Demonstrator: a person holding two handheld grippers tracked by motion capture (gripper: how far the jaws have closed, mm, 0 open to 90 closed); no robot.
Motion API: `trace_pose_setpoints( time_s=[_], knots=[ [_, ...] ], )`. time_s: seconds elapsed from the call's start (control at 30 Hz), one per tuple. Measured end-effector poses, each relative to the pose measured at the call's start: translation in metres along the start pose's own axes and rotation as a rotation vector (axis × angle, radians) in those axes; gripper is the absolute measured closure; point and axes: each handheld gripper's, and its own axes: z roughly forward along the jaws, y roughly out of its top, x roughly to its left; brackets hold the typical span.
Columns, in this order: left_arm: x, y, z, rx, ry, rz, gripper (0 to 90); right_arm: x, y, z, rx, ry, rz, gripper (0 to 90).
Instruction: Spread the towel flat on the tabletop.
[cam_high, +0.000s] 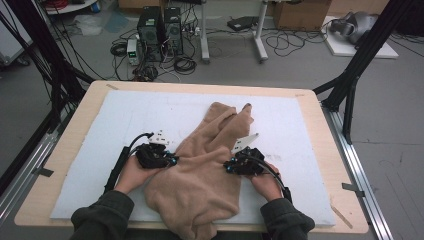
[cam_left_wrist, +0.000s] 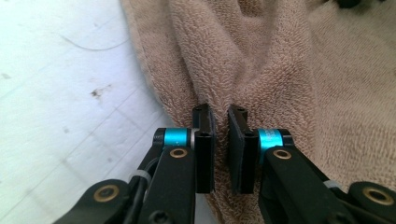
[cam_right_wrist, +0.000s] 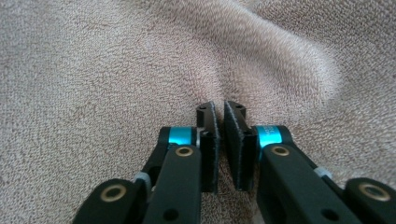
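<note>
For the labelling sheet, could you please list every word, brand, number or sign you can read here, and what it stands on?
No text can be read anywhere.
Towel: plain tan, no tag showing.
Left gripper and right gripper: no markings legible.
Small box on the floor: a green lit display, too small to read.
Computer towers: no legible badge.

High view: fixed cam above person's side, facing fwd + down, takes in whole worktop (cam_high: 70, 130) w/ floor behind. Left tool (cam_left_wrist: 221, 122) view: cam rides on tool, looks along its jaws, v. close on tan towel (cam_left_wrist: 280, 70) edge + white mat (cam_left_wrist: 60, 93). Right tool (cam_right_wrist: 220, 117) view: same setup, v. close, towel surface. All 3 share the towel; high view also covers both tools.
</note>
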Motion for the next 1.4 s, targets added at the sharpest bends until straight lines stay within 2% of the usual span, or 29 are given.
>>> trace_pose_setpoints(
  time_s=[0.03, 0.13, 0.17, 0.2, 0.23, 0.3, 0.37, 0.43, 0.5, 0.53, 0.6, 0.73, 0.8, 0.83, 0.87, 0.9, 0.93, 0.97, 1.0, 1.03, 1.07, 1.1, 1.13, 1.2, 1.23, 1.27, 1.3, 1.33, 1.4],
  knots=[
    [-0.001, -0.002, -0.004, 0.008, 0.017, 0.004, 82.8, 0.003, 0.002, -0.001, 0.012, -0.016, -0.025, 85.9],
    [-0.007, -0.009, -0.019, -0.015, 0.037, 0.010, 83.0, 0.008, 0.005, -0.003, -0.015, -0.002, -0.032, 85.9],
    [-0.015, -0.016, -0.030, -0.014, 0.058, 0.039, 82.9, 0.011, 0.007, -0.005, -0.029, 0.001, -0.048, 85.8],
    [-0.015, -0.016, -0.030, -0.014, 0.058, 0.039, 82.9, 0.011, 0.007, -0.005, -0.029, 0.001, -0.048, 85.8],
    [-0.020, -0.021, -0.036, -0.009, 0.070, 0.051, 82.9, 0.021, 0.012, -0.012, -0.066, 0.021, -0.068, 85.8],
    [-0.028, -0.030, -0.046, -0.022, 0.076, 0.055, 82.9, 0.029, 0.015, -0.016, -0.083, 0.031, -0.087, 85.8],
    [-0.037, -0.041, -0.057, -0.046, 0.077, 0.040, 83.0, 0.034, 0.017, -0.018, -0.096, 0.044, -0.096, 85.7],
    [-0.044, -0.049, -0.064, -0.066, 0.065, 0.022, 82.9, 0.050, 0.015, -0.023, -0.111, 0.069, -0.123, 85.7],
    [-0.054, -0.058, -0.071, -0.087, 0.040, 0.011, 82.8, 0.060, 0.009, -0.026, -0.111, 0.081, -0.127, 85.8],
    [-0.057, -0.060, -0.072, -0.092, 0.033, 0.010, 82.8, 0.060, 0.009, -0.026, -0.111, 0.081, -0.127, 85.8],
    [-0.071, -0.062, -0.073, -0.097, 0.013, 0.027, 82.7, 0.070, -0.004, -0.030, -0.114, 0.088, -0.121, 85.8],
    [-0.077, -0.057, -0.067, -0.092, -0.015, 0.058, 80.8, 0.075, -0.018, -0.035, -0.101, 0.093, -0.107, 85.6],
    [-0.075, -0.053, -0.065, -0.103, -0.029, 0.070, 66.9, 0.074, -0.026, -0.040, -0.110, 0.105, -0.075, 82.9],
    [-0.070, -0.045, -0.067, -0.123, -0.036, 0.074, 62.2, 0.072, -0.026, -0.044, -0.126, 0.106, -0.071, 79.8],
    [-0.070, -0.045, -0.067, -0.123, -0.036, 0.074, 59.5, 0.072, -0.026, -0.044, -0.126, 0.106, -0.071, 79.8],
    [-0.067, -0.040, -0.068, -0.137, -0.041, 0.080, 56.4, 0.068, -0.023, -0.053, -0.161, 0.076, -0.062, 75.9],
    [-0.064, -0.036, -0.069, -0.147, -0.037, 0.090, 54.3, 0.066, -0.021, -0.056, -0.166, 0.066, -0.058, 73.8],
    [-0.061, -0.031, -0.070, -0.163, -0.029, 0.101, 54.3, 0.066, -0.021, -0.056, -0.166, 0.066, -0.058, 73.8],
    [-0.055, -0.024, -0.070, -0.183, -0.022, 0.095, 51.0, 0.058, -0.014, -0.061, -0.183, 0.028, -0.067, 69.5],
    [-0.045, -0.014, -0.067, -0.194, -0.038, 0.082, 50.9, 0.055, -0.011, -0.062, -0.183, 0.015, -0.066, 68.0],
    [-0.045, -0.014, -0.067, -0.194, -0.038, 0.082, 51.5, 0.051, -0.007, -0.061, -0.181, 0.002, -0.069, 66.2],
    [-0.034, -0.004, -0.059, -0.196, -0.035, 0.064, 54.1, 0.047, -0.003, -0.058, -0.169, -0.017, -0.068, 65.0],
    [-0.034, -0.004, -0.059, -0.196, -0.035, 0.064, 56.2, 0.042, -0.001, -0.054, -0.163, -0.021, -0.069, 64.5],
    [-0.022, 0.005, -0.043, -0.167, -0.017, 0.044, 56.7, 0.037, 0.002, -0.049, -0.157, -0.014, -0.062, 64.5],
    [-0.019, 0.006, -0.037, -0.156, -0.014, 0.039, 59.7, 0.028, 0.006, -0.037, -0.121, -0.031, -0.056, 63.7],
    [-0.009, 0.007, -0.019, -0.112, -0.024, 0.010, 59.8, 0.024, 0.007, -0.032, -0.112, -0.028, -0.054, 63.2],
    [-0.009, 0.007, -0.019, -0.112, -0.024, 0.010, 59.8, 0.021, 0.007, -0.026, -0.103, -0.032, -0.049, 62.1],
    [-0.001, 0.006, -0.003, -0.049, -0.013, 0.000, 59.4, 0.018, 0.008, -0.022, -0.088, -0.044, -0.046, 61.0],
    [0.002, 0.004, 0.004, -0.035, -0.019, -0.012, 57.1, 0.012, 0.006, -0.016, -0.067, -0.047, -0.028, 59.6]
  ],
)
